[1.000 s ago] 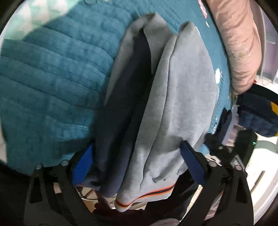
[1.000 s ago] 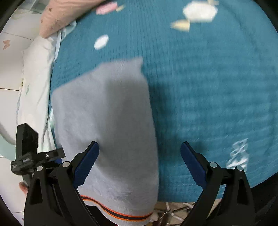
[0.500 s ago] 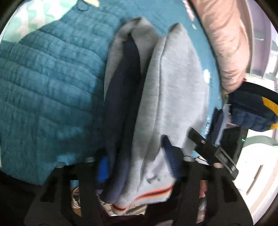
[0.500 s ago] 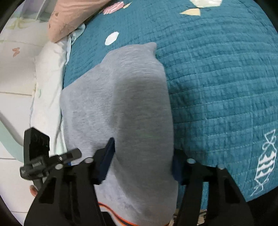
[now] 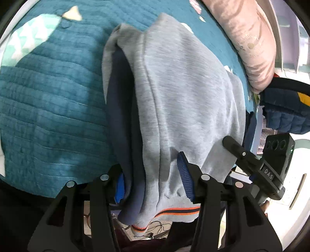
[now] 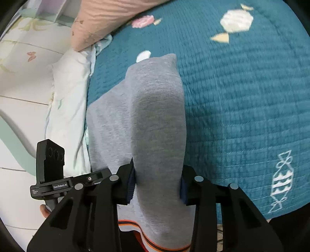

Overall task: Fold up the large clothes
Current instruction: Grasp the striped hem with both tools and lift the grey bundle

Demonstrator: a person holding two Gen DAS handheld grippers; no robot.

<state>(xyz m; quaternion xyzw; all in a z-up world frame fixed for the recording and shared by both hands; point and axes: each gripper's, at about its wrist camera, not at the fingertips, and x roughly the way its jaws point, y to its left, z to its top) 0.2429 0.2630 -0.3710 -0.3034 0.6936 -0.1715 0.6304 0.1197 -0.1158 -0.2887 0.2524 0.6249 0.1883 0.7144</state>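
A grey sweatshirt (image 5: pixel 186 100) with a navy inner layer and an orange-and-dark striped hem lies folded lengthwise on a teal quilted bedspread (image 5: pixel 50 100). My left gripper (image 5: pixel 153 184) is shut on its bunched hem end at the bed's near edge. In the right wrist view the same grey sweatshirt (image 6: pixel 155 120) runs away from me, and my right gripper (image 6: pixel 158 186) is shut on a raised fold of it near the hem. Each gripper shows in the other's view, close beside it.
A pink pillow (image 5: pixel 250 38) lies at the far right of the bed, also in the right wrist view (image 6: pixel 108 17). A white sheet (image 6: pixel 67 100) hangs at the bed's left side. A navy padded jacket (image 5: pixel 284 114) sits beyond the right edge.
Both grippers were open around the sweatshirt's hem end a second ago. They have closed onto the fabric, which now bunches up between the jaws.
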